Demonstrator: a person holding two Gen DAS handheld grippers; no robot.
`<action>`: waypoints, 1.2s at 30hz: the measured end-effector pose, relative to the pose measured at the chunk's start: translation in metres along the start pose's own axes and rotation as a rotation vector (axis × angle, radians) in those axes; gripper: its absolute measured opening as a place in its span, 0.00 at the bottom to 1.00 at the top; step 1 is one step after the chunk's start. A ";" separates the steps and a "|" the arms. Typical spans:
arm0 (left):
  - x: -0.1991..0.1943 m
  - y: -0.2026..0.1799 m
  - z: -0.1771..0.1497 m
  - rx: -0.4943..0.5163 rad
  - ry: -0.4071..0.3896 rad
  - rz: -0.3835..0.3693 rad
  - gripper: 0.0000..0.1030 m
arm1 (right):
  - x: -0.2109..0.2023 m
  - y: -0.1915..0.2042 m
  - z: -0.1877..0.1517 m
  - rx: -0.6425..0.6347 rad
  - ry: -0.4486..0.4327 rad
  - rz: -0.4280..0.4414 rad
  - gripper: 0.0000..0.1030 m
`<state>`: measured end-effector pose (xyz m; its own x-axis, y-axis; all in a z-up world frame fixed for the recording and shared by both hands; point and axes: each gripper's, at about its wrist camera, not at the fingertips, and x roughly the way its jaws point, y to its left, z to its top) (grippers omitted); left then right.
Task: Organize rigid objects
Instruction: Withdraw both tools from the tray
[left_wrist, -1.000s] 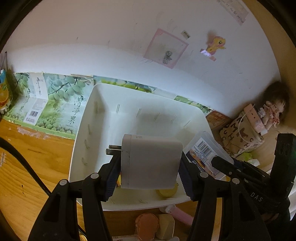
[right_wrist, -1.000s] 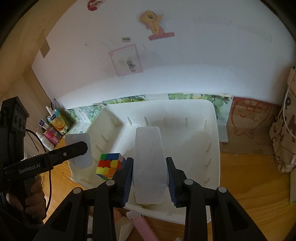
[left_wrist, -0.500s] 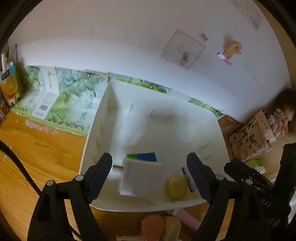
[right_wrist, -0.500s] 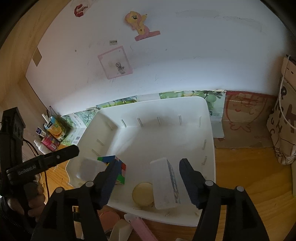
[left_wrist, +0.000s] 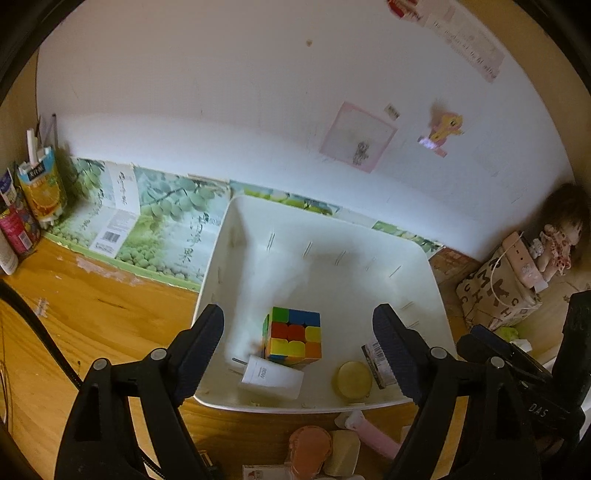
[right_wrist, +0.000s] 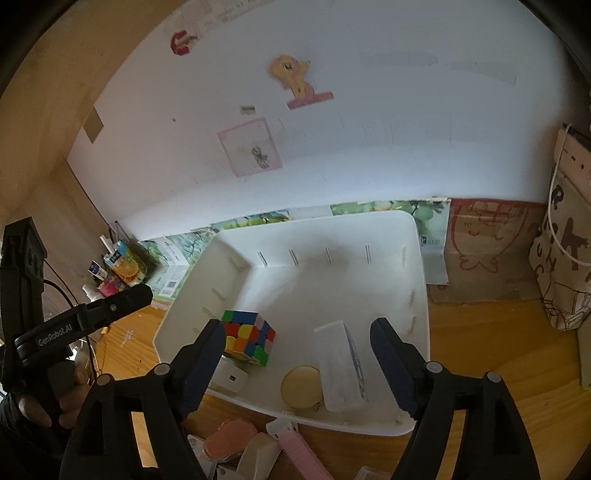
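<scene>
A white bin (left_wrist: 424, 258) (right_wrist: 417, 236) stands on the wooden desk. In it lie a colourful puzzle cube (left_wrist: 293, 338) (right_wrist: 246, 338), a white charger plug (left_wrist: 271, 376) (right_wrist: 229, 378), a round yellow disc (left_wrist: 352, 380) (right_wrist: 300, 386) and a clear plastic box (right_wrist: 341, 369) (left_wrist: 376, 363). My left gripper (left_wrist: 299, 356) is open and empty above the bin's near edge. My right gripper (right_wrist: 297, 360) is open and empty above the bin's near edge.
A pink comb (right_wrist: 303, 458) (left_wrist: 373, 435), a peach-coloured item (right_wrist: 227, 439) and a cream block (right_wrist: 258, 458) lie on the desk in front of the bin. Juice cartons (left_wrist: 40, 188) stand at far left. A printed bag (left_wrist: 498, 291) and a doll (left_wrist: 554, 240) sit at right.
Both grippers opened and pulled back. The charger plug dropped from my left gripper and the clear box from my right gripper into the bin.
</scene>
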<state>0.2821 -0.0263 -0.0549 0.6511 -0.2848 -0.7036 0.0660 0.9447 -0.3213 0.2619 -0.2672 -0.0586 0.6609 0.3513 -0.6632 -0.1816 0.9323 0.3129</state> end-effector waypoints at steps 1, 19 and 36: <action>-0.005 -0.001 0.000 0.002 -0.010 0.002 0.83 | -0.004 0.001 0.000 -0.001 -0.007 0.001 0.79; -0.097 -0.020 -0.017 0.048 -0.188 0.020 0.83 | -0.089 0.020 -0.013 -0.033 -0.169 0.027 0.80; -0.165 -0.028 -0.074 0.052 -0.274 0.023 0.83 | -0.169 0.035 -0.065 -0.096 -0.251 -0.003 0.82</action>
<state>0.1171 -0.0178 0.0231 0.8325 -0.2155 -0.5104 0.0833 0.9595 -0.2692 0.0967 -0.2880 0.0200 0.8190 0.3277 -0.4710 -0.2400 0.9413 0.2376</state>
